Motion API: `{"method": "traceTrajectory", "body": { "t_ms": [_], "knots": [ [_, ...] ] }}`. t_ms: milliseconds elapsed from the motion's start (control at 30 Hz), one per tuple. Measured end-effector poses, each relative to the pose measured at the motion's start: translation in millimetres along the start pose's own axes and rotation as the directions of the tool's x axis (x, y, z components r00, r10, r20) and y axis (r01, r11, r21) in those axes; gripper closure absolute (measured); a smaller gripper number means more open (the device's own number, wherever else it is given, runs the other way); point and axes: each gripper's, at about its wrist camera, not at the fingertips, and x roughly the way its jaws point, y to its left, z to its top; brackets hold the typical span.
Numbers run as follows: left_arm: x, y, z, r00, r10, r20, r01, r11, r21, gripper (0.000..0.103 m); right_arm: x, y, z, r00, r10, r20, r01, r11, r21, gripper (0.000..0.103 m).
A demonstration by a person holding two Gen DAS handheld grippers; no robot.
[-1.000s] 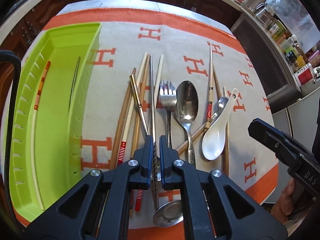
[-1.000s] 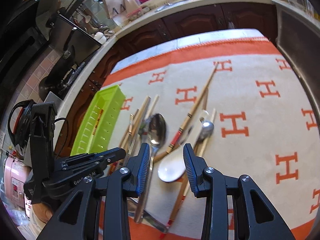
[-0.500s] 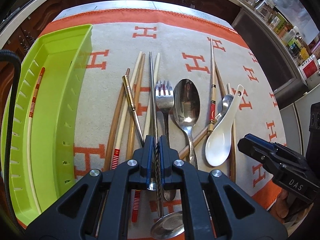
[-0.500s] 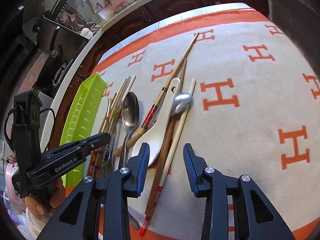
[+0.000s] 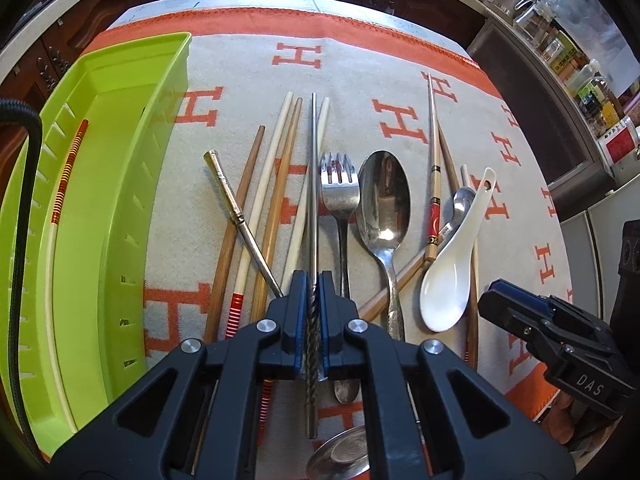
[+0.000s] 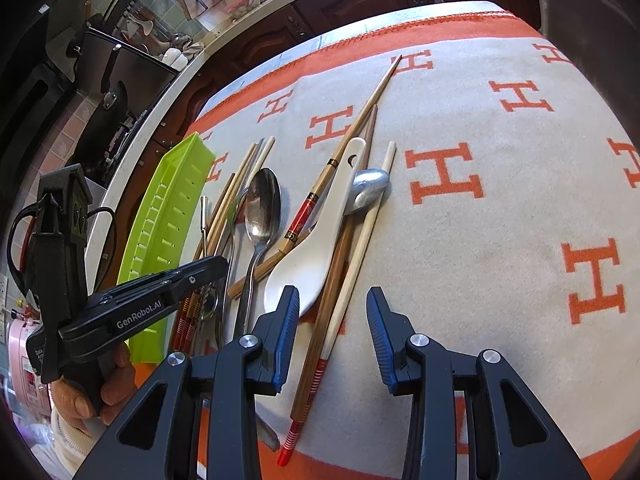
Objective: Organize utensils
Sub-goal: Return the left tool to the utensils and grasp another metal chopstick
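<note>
Orange-lettered cloth covered the table; the left tool [image 5: 314,312] had clamped and lifted the metal chopstick [image 5: 314,184] off the pile, ready for the green tray [image 5: 132,128]. The right tool [image 6: 333,320], spread wide and empty, had moved over two chopsticks [image 6: 340,280].

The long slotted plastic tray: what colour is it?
Lime green tray, clearest in the left wrist view.

One fork [image 5: 339,184] is lying just ahead of the left gripper [image 5: 314,300]. Four spoons are showing: three metal spoons [image 5: 384,196], and one white spoon [image 5: 448,280] to its right. About ten chopsticks [image 5: 280,184] are lying on the cloth [image 5: 360,60], and one more is resting in the single green tray [image 5: 120,80] to its left.
</note>
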Motion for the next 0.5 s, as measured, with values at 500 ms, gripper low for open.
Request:
{"method": "traceTrajectory", "body": {
  "t_ms": [500],
  "knots": [
    [-56, 14, -7, 0.991, 0.005, 0.131, -0.001, 1.000, -0.031, 0.099, 10, 27, -16, 0.994, -0.100, -0.040, 0.094, 0.986, -0.135, 0.076]
  ]
}}
